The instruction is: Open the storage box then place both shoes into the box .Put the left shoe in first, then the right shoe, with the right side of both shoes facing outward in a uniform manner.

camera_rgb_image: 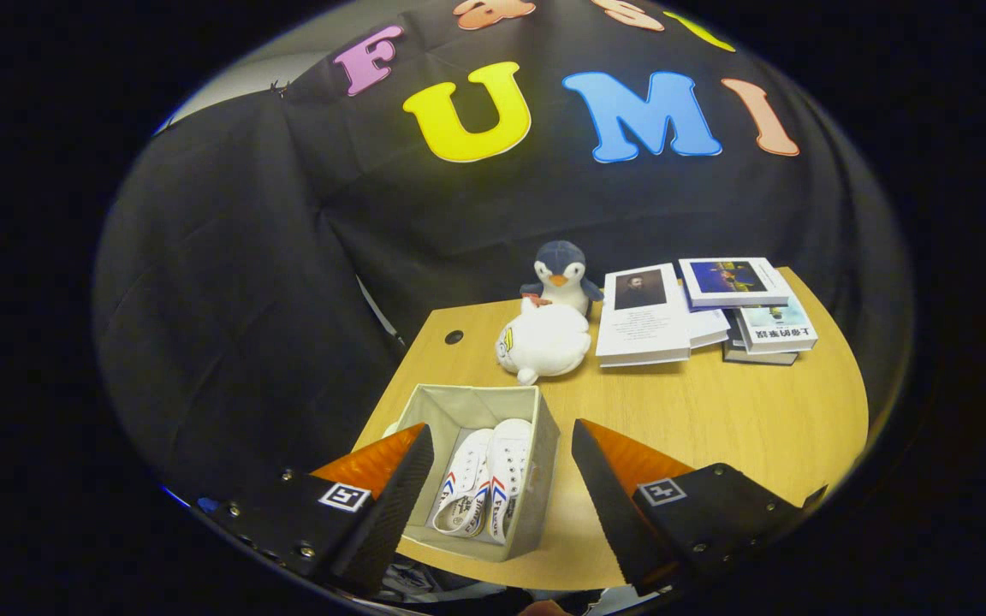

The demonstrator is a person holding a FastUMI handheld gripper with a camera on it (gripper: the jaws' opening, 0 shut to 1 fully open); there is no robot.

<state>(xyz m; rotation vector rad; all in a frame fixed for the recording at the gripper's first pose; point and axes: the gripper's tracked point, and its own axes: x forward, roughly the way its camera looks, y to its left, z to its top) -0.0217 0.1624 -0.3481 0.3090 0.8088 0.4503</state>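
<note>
Gripper view: jaws (pixel 493 479) spread wide, gripping nothing, hovering above the bench (pixel 715 419).

Storage box (pixel 544 479) open, sitting on the bench between and below the jaws, nearer the left finger (pixel 390 505). Left finger overlaps the box's near-left corner in view; cannot tell if touching. Right finger (pixel 608 496) just beside the box's right wall, apart from it.

Both shoes (pixel 484 488) inside the box, lying side by side, lengthwise, toes pointing away from the jaws toward the far wall of the box. Left-hand shoe (pixel 463 483) and right-hand shoe (pixel 506 479) touching along their sides. White uppers, red and blue stripes showing near the heel ends. Cannot tell which is the left foot's and which the right's.

Beyond the jaws, past the box's far wall: white plush toy (pixel 544 342) lying on the bench, penguin plush (pixel 561 278) upright just behind it, touching. Beyond the right finger: books (pixel 698 312) in a loose stack, one white-covered book (pixel 643 316) just beside the plush, others piled to its right, overlapping. Small dark hole (pixel 454 337) in the bench beyond the left finger, near the far edge.

Black cloth wall (pixel 288 257) behind the bench.
</note>
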